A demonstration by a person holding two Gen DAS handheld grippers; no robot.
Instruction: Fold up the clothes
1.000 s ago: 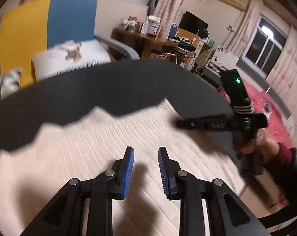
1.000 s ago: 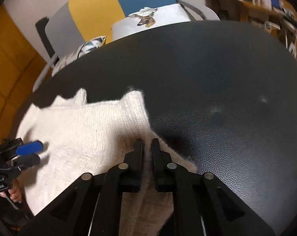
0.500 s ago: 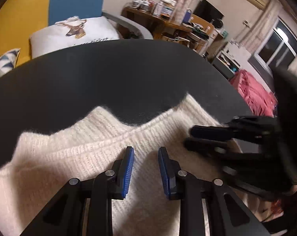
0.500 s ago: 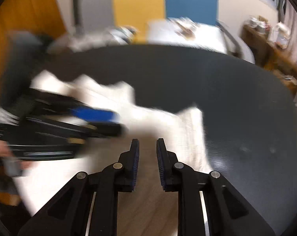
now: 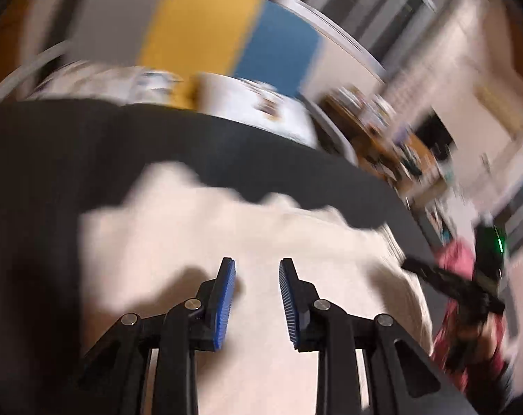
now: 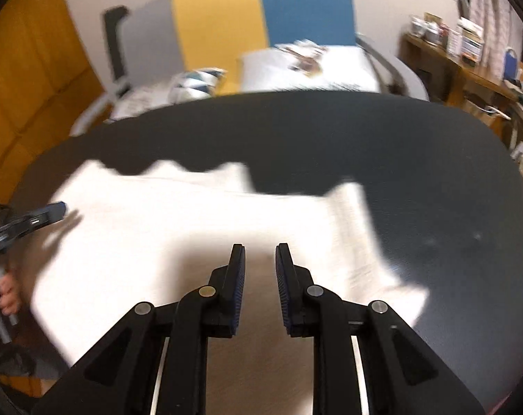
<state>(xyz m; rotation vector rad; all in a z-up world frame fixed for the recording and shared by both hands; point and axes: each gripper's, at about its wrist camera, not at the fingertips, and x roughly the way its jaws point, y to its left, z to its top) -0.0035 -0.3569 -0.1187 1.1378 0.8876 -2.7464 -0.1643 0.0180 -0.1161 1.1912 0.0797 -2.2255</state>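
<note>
We see the cream knit garment (image 6: 199, 242) spread on the near part of the dark round table (image 6: 434, 173), its far edge wavy and one strip reaching out to the right; both views are blurred, so we cannot tell how many layers it has. The right gripper (image 6: 259, 276) hangs over the near middle of the cloth with its jaws parted and nothing between them. The left gripper (image 5: 254, 297) does the same over the left part, also released and empty. We judge that both hands are between grasps, and this lay would fit a garment just laid out as well as one partly folded. Any fresh grasp calls for low jaws at an edge, pinching knit without dragging the rest.
</note>
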